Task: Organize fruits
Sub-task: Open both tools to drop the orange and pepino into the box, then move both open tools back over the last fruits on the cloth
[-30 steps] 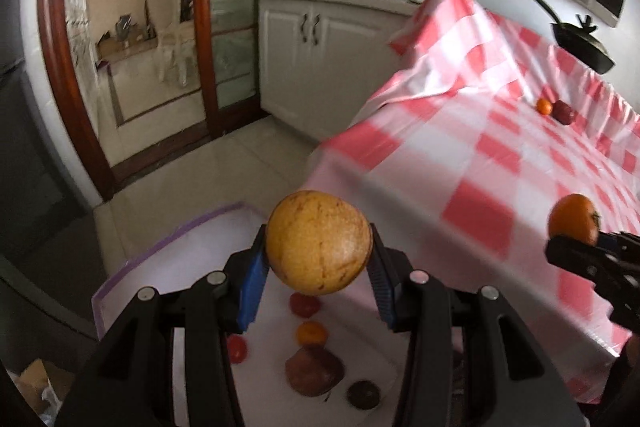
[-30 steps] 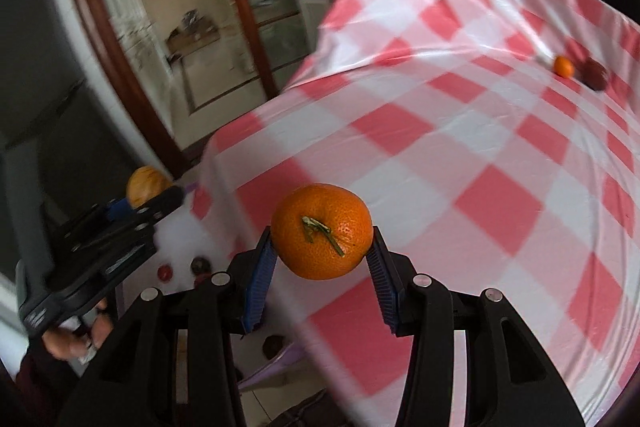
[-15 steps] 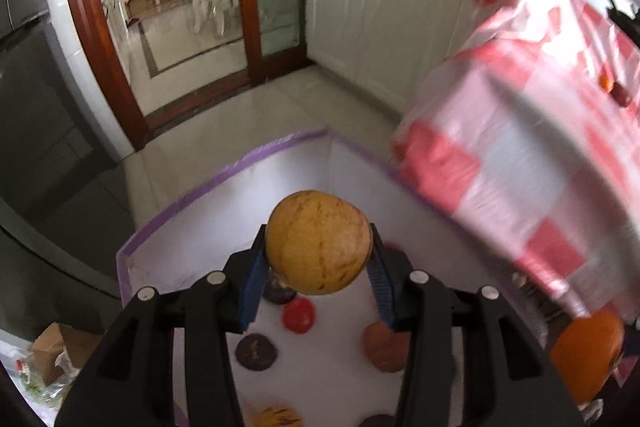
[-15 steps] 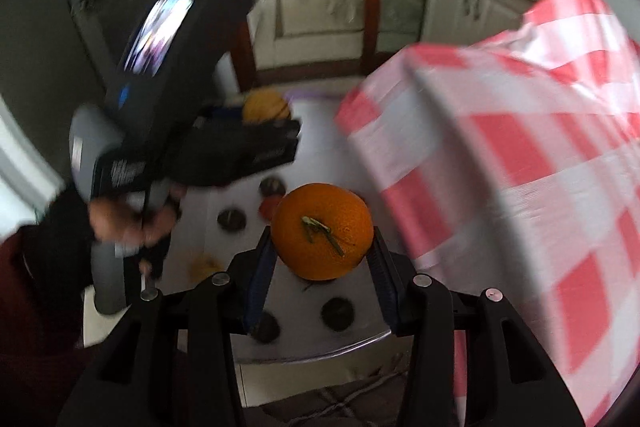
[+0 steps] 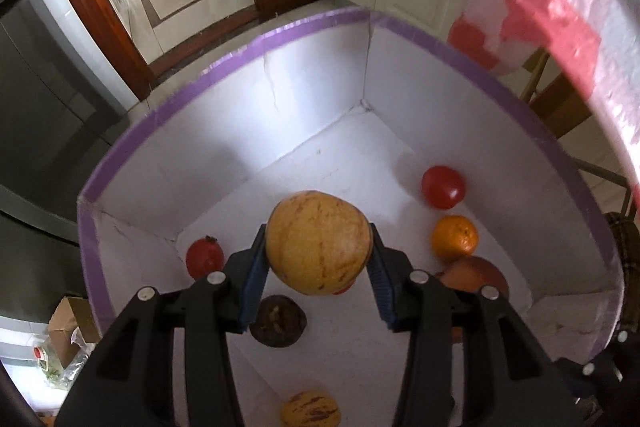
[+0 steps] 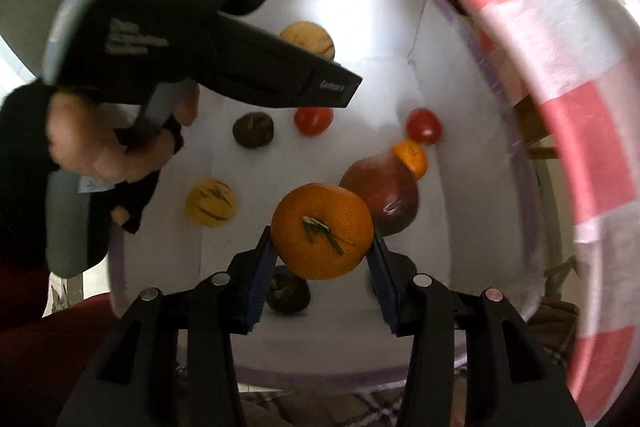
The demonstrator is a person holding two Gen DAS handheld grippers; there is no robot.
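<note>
Fruit sits clamped in both tools: the left hand-held gripper (image 5: 318, 267) pinches a yellow streaked melon (image 5: 318, 242) between its blue pads, and the right hand-held gripper (image 6: 322, 259) pinches an orange (image 6: 322, 231) the same way, stem toward the camera. Both point steeply down over a white box (image 5: 304, 95) with a purple rim, beside the checked cloth (image 6: 560, 75) of the counter. On the box floor below lie a dark fruit (image 5: 278, 321), a second streaked melon (image 5: 310, 414), a large reddish fruit (image 6: 384, 197), a small orange (image 5: 454, 238) and two tomatoes (image 5: 443, 187), one further off by the wall. I judge the risk to be in the release: let go from this height, either round fruit would likely strike those beneath, bruise the tomatoes, or roll away. The two tools are also close, the left one crossing the right view with a hand (image 6: 108, 143) on its grip, so they could knock together while lowering.
</note>
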